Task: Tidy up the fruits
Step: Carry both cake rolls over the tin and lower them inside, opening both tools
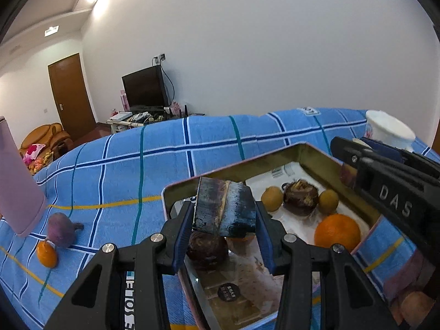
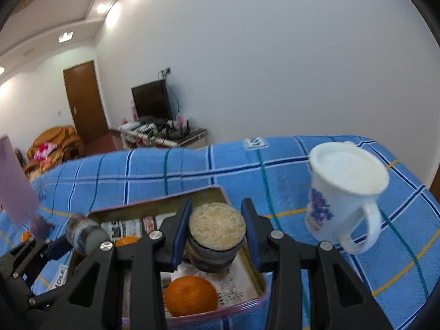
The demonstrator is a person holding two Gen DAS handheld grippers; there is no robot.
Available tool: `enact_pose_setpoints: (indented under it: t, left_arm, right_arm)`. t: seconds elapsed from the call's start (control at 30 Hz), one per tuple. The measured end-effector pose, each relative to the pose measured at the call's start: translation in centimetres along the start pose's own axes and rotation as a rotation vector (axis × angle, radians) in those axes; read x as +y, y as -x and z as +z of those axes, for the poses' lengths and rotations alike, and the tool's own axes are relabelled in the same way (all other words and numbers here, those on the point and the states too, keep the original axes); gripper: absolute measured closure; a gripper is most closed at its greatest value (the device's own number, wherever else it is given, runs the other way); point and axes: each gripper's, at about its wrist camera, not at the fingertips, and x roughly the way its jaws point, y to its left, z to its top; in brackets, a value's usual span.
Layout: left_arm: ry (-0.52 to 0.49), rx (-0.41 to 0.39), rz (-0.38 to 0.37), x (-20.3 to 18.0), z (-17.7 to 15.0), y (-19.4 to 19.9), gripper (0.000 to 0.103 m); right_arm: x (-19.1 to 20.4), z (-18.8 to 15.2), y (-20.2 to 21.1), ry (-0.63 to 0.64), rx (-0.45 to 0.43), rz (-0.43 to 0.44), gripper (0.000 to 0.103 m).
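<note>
My left gripper (image 1: 224, 220) is shut on a short dark purple cane piece (image 1: 224, 206) and holds it above an open metal tin (image 1: 233, 166). Inside the tin lie an orange (image 1: 337, 232), a dark round fruit (image 1: 301, 198) between two small yellow-brown fruits (image 1: 271, 198), and another dark fruit (image 1: 206, 250) under the jaws. My right gripper (image 2: 217, 220) is shut on a second cane piece (image 2: 217, 225), pale cut end up, over the same tin (image 2: 165, 198) and its orange (image 2: 191, 295). A purple fruit (image 1: 61, 229) and a small orange (image 1: 47, 254) rest on the cloth at the left.
The blue checked cloth (image 1: 165, 165) covers the whole surface. A white mug (image 2: 343, 189) stands to the right of the tin, close to my right gripper. At the far left stands a pink object (image 1: 16, 181). Behind are a television stand, a door and a white wall.
</note>
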Motion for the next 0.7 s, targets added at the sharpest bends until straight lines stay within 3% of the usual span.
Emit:
enact_pose_setpoints:
  t: [0.33,0.7]
  left_arm:
    - [-0.009,0.015,-0.016,-0.2,0.1,-0.5,0.057]
    - [-0.016,0.07,-0.019,-0.5,0.1,-1.7,0.057]
  right_arm:
    - [1.8,-1.1,-1.9,0.074,0.1,0.045,0.063]
    - [2.2,-1.3,-2.3,0.09,0.11,0.068,0.063]
